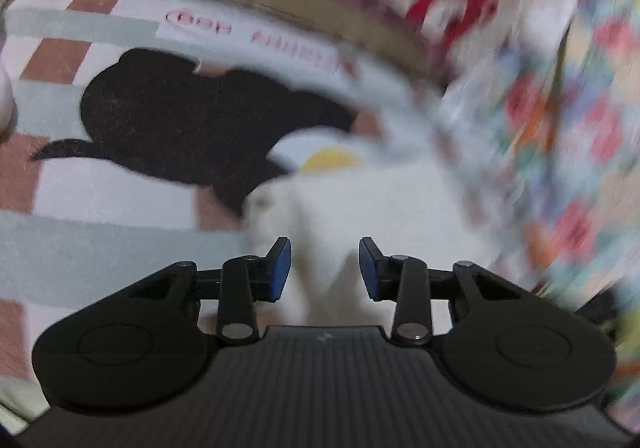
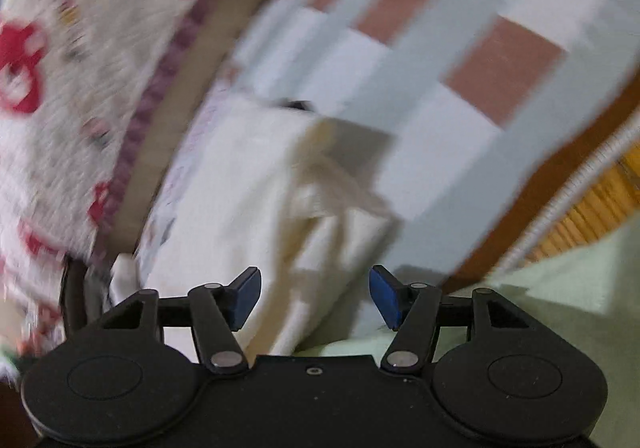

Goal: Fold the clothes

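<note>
The white garment [image 1: 360, 203] is lying on the checked bedspread [image 1: 100, 187], bunched, right in front of both grippers, w/ a black garment [image 1: 180, 119] spread flat further out on the left side. A patterned blanket [image 2: 60, 107] w/ red shapes is piled along the headboard side; very blurred, can't read much of it.

Left gripper [image 1: 325, 268] is hanging just over the near edge of the white cloth, jaws partly apart, nothing pinched btwn the blue pads as far as I'm seeing; the cloth is showing through the gap but isn't pressed. It's pointing down at a slant toward the bed.

Right gripper [image 2: 316, 296] is sitting wider apart, also empty, tilted down, w/ the white garment [image 2: 248, 187] stretching away from it up and to the left in its view. So the cloth's long axis is running away from the right gripper, roughly along the blanket edge. A crumpled fold or sleeve [image 2: 336, 187] is sticking out to the right.

My guess: both hands are about equally near, the left maybe closer to an edge it could pinch. The next move is prob. turning on getting both sets of pads onto the near hem, one at each corner. Risk: grabbing only the top layer of that bunched part.
</note>
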Available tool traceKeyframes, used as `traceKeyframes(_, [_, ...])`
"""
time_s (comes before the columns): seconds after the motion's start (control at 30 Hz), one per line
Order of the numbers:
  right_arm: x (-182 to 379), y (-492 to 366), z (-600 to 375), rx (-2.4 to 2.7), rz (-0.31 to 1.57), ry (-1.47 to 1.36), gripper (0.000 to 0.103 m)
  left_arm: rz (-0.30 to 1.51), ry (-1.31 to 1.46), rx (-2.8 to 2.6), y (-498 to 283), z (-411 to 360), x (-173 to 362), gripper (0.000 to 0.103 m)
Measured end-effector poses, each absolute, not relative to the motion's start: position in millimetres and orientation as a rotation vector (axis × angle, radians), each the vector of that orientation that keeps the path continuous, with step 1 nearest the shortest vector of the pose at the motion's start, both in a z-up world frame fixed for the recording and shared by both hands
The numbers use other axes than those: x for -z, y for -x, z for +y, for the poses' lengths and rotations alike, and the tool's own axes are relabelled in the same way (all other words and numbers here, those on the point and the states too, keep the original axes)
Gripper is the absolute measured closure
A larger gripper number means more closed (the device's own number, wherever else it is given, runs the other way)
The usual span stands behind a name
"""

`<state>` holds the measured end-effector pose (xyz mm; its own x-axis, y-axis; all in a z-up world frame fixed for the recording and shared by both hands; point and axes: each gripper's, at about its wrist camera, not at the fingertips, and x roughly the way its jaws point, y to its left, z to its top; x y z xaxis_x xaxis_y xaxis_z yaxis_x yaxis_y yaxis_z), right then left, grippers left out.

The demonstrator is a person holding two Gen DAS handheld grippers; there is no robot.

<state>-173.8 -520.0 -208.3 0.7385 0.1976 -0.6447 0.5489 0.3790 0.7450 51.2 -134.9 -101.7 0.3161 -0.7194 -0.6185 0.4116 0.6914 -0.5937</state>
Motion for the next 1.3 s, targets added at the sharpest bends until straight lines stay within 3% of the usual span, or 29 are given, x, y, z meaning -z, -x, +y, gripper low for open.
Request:
traceKeyframes(0.1, [215.8,171.0,-516.9,0.249,0.698,-1.251,0.036,0.977,0.304,0.757,-49.6,-144.9,94.3,0.055])
traceKeyframes(0.23, [223.9,158.8,-498.6,0.21,0.651,-1.278,0.033,0.993,0.216,0.667,-57.9,-158.6,127.4,0.048])
traceKeyframes(0.3, [221.8,158.6,-493.2,0.21,0.627,-1.278,0.03,1.061,0.328,0.663,-66.8,-153.3,147.3,0.041])
traceKeyframes(0.47, [214.2,143.6,-490.9,0.232,0.588,-1.219,0.029,1.17,0.554,0.626,-78.9,-145.4,169.2,0.04])
traceKeyframes(0.5, [208.7,137.7,-487.7,0.233,0.581,-1.156,0.041,1.165,0.538,0.624,-78.3,-147.8,168.8,0.044])
traceKeyframes(0.57, [193.6,129.7,-479.9,0.212,0.55,-0.984,0.083,1.146,0.501,0.61,-75.8,-152.3,166.0,0.059])
traceKeyframes(0.7, [139.4,113.3,-446.1,0.182,0.472,-0.497,0.086,1.097,0.37,0.54,-64.5,-170.4,150.0,0.067])
traceKeyframes(0.83, [117.9,100.1,-470.3,0.223,0.488,-0.621,0.086,1.08,0.29,0.469,-57.1,-188.7,138.1,0.067])
traceKeyframes(1.03, [140.2,101.1,-491.6,0.235,0.608,-0.731,0.083,1.063,0.233,0.502,-55.0,-184.2,131.6,0.057])
traceKeyframes(1.13, [158.7,113.4,-495.5,0.241,0.617,-0.849,0.074,1.007,0.217,0.525,-56.7,-175.8,127.1,0.052])
traceKeyframes(1.2, [168.5,118.4,-495.8,0.255,0.63,-0.894,0.057,0.991,0.223,0.534,-60.6,-170.2,128.4,0.042])
traceKeyframes(1.3, [182.6,122.3,-495.9,0.267,0.64,-0.964,0.045,1.017,0.289,0.578,-69.1,-160.3,139.8,0.037])
